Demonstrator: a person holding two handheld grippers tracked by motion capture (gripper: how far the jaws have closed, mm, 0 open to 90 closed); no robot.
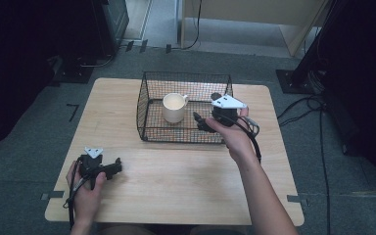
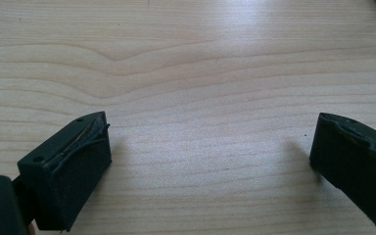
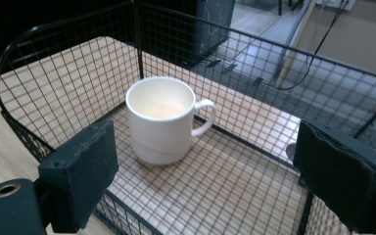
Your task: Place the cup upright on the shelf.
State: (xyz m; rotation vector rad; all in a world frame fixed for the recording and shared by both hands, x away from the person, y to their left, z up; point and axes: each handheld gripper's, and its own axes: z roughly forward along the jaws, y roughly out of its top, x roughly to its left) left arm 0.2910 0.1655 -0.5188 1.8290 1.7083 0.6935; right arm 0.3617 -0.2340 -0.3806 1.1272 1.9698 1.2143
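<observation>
Right gripper [image 1: 199, 121] hangs at the near right edge of the basket [image 1: 147, 88], held by the person's right hand [image 1: 235, 134]. Its jaws stand wide apart and hold nothing; in the right gripper view they frame the inside of the basket from above its near wall. This basket [image 3: 54, 93] is of black wire mesh, open on top, and it stands on the far middle part of the wooden table [image 1: 176, 176]. Inside it there is one cup [image 1: 174, 107], cream-white, upright, with its handle turned to the right in the high view. The cup [image 3: 161, 119] looks empty and stands on the mesh floor, left of the middle, apart from the walls. Between the right gripper and the cup only the low near wall of the basket stands.

Left gripper [image 1: 112, 169] rests low at the near left part of the table, in the left hand [image 1: 85, 188], well apart from the basket. Its jaws are also wide open with nothing between them; the left gripper view looks at bare wood [image 2: 200, 98] between them. Around the table is grey floor [image 1: 29, 122] with cables [image 1: 318, 127] at the right.
</observation>
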